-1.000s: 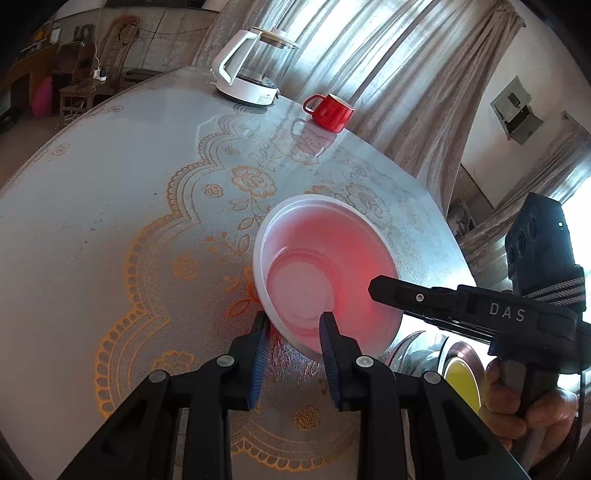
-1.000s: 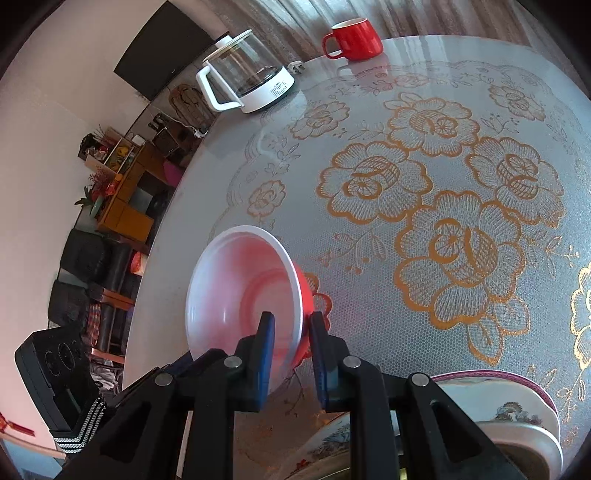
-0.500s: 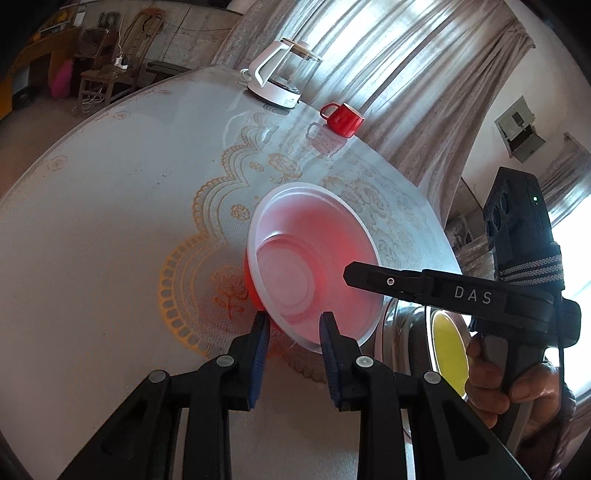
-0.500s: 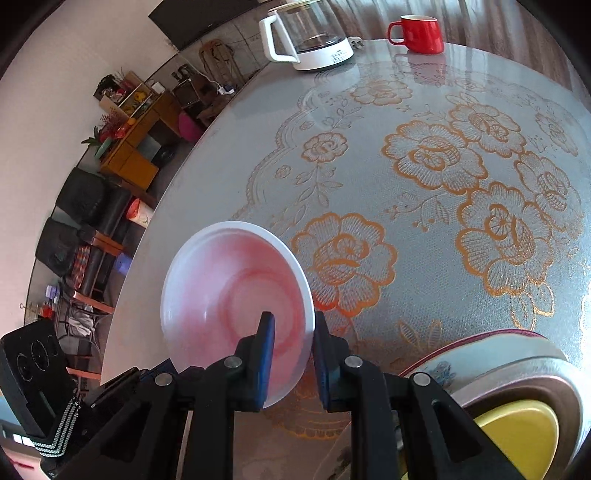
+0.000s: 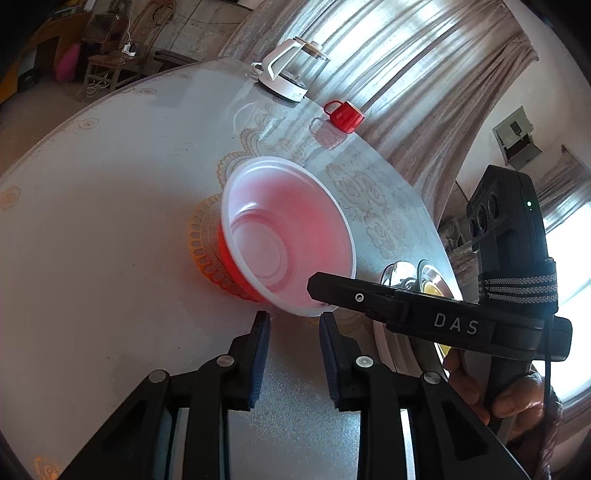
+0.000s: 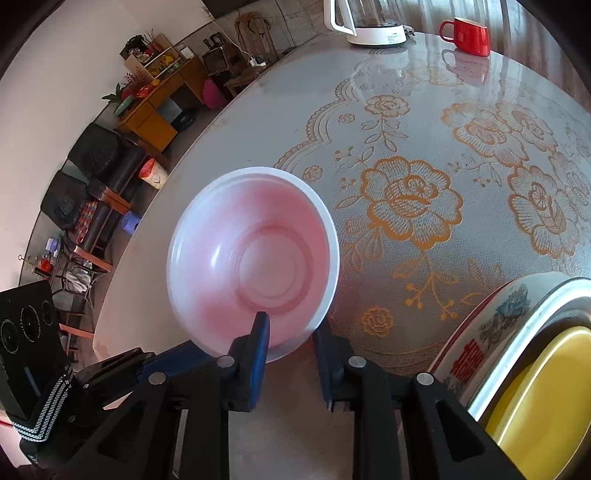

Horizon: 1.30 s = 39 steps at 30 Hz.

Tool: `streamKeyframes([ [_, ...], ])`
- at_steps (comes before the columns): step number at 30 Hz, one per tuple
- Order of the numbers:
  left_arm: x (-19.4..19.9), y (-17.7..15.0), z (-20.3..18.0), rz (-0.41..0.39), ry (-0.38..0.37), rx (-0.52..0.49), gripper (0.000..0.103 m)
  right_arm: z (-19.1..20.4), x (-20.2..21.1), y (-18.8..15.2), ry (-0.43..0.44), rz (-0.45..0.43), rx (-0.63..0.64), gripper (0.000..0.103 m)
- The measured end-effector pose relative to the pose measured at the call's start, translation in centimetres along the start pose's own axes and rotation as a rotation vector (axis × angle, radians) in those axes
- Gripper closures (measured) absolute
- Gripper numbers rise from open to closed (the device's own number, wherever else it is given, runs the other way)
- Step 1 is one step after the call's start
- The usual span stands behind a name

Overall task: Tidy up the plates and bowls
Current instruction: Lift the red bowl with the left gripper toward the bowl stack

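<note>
Left wrist view: one round plastic bowl, white inside and red outside, sits empty on the glossy flower-patterned table, just ahead of the left gripper, whose jaws are nearly closed on nothing. Right wrist view: the right gripper straddles the bowl's near rim, jaws just easing apart, beside a stack of one floral plate, one steel dish and one yellow dish.

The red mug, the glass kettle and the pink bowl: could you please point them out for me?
red mug (image 6: 471,35), right wrist view, on its side wall
glass kettle (image 5: 286,74), left wrist view, on its body
pink bowl (image 6: 255,258), right wrist view, on its inner floor
</note>
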State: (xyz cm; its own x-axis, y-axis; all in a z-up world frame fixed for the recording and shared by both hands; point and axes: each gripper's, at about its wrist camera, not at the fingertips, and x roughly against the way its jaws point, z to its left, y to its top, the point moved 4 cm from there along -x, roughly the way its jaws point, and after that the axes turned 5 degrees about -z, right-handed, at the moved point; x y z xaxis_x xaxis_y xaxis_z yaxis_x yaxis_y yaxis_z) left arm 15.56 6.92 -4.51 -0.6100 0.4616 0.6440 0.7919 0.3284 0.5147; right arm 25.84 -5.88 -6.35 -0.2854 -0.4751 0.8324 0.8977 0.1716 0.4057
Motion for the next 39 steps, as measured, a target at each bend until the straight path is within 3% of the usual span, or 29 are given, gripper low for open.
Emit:
streamKeyframes([
  [5,0.6,1.1,0.6,-0.070,0.051,-0.013,0.072,0.3,0.2,0.1,-0.007,-0.038,-0.026,0.069],
  [7,0.7,2.1,1.1,-0.104,0.069,0.003,0.067,0.2,0.6,0.1,-0.021,-0.074,-0.034,0.067],
  [12,0.1,4.5,2.2,-0.151,0.099,0.030,0.066,-0.1,1.2,0.5,-0.073,-0.162,-0.042,0.067],
  [16,-1.6,5.6,2.7,-0.132,0.121,0.023,0.067,-0.2,1.4,0.3,-0.096,-0.192,-0.034,0.078],
  [21,-2.3,4.9,2.5,-0.101,0.117,-0.014,0.078,0.2,0.9,0.2,-0.103,-0.196,-0.037,0.083],
  [39,2.2,1.7,-0.9,-0.146,0.091,-0.094,0.079,0.5,5.0,-2.5,-0.077,-0.283,-0.048,0.084],
])
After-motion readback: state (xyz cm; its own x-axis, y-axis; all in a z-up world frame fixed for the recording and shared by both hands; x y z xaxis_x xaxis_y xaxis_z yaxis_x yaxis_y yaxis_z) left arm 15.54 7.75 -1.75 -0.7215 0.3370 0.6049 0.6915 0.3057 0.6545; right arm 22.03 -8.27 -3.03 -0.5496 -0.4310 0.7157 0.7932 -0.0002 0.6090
